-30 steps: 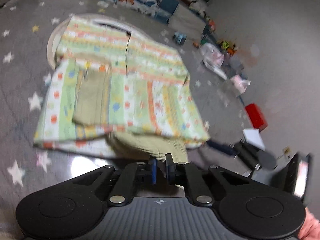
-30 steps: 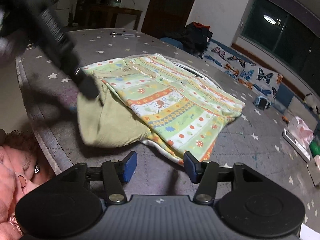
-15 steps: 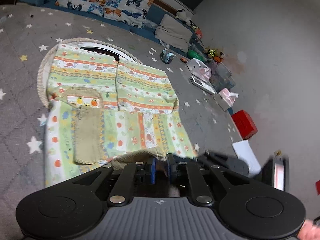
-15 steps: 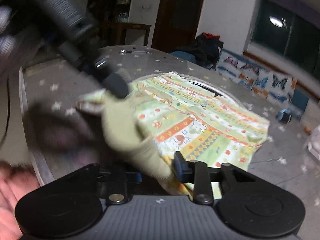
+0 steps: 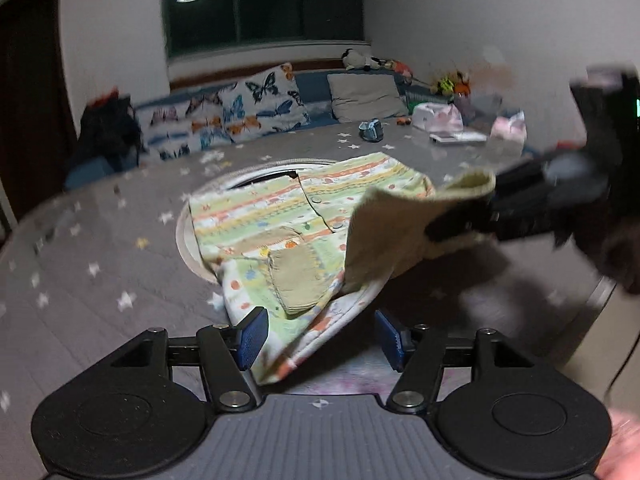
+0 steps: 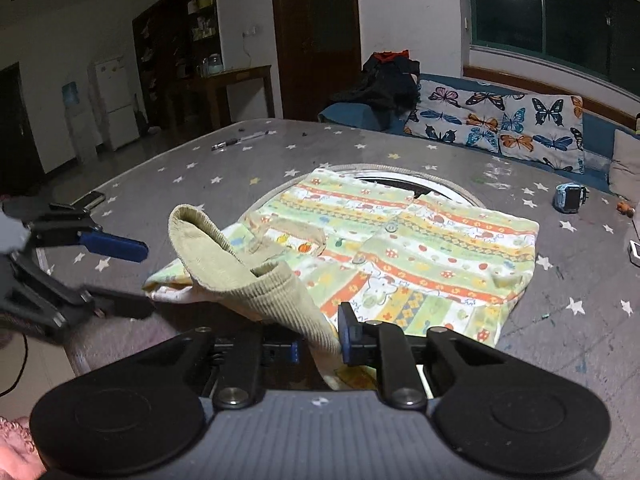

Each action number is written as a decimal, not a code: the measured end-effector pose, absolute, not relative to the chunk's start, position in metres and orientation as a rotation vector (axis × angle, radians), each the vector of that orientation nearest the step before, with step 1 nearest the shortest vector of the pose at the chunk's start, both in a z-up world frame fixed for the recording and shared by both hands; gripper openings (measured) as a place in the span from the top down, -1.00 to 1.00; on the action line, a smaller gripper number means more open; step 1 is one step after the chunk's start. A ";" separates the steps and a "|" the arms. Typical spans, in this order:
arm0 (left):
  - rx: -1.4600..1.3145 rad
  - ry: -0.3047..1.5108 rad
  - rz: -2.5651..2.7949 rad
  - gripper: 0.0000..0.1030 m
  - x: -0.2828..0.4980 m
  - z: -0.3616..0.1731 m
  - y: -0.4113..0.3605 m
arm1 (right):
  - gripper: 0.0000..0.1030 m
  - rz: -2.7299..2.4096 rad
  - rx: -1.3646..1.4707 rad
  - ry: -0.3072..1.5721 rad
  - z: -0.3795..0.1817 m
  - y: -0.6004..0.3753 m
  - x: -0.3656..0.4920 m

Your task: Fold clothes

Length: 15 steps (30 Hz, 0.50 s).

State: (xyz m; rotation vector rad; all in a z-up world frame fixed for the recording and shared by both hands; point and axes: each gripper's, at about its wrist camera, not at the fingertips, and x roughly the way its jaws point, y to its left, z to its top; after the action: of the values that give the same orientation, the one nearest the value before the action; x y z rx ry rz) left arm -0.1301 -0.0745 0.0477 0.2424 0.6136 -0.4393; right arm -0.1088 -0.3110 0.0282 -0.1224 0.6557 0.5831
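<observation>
Striped garment (image 6: 420, 248), one, two tools (image 6: 320, 344) (image 5: 318, 334), one closing

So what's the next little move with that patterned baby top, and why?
Probably the right gripper, its jaws closing on the olive ribbed cuff, should carry that cuff over the patterned top and lay it flat. The cuff hangs lifted and curled, and the left gripper, its jaws opening, grips nothing, so only the right one controls the fold.
</observation>
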 end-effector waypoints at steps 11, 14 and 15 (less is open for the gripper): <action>0.513 0.535 -0.399 0.63 -0.123 0.012 -0.086 | 0.76 0.548 -0.117 0.614 0.025 -0.311 -0.121; 0.498 0.526 -0.421 0.82 -0.124 0.017 -0.080 | 0.82 0.549 -0.141 0.593 0.025 -0.308 -0.128; 0.493 0.521 -0.432 0.84 -0.126 0.020 -0.078 | 0.83 0.549 -0.148 0.583 0.026 -0.308 -0.131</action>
State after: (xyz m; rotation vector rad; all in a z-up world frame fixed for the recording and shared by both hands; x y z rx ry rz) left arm -0.1256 -0.0782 0.0201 0.4929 0.5208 -0.4319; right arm -0.1313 -0.3079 0.0264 -0.1477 0.5829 0.5488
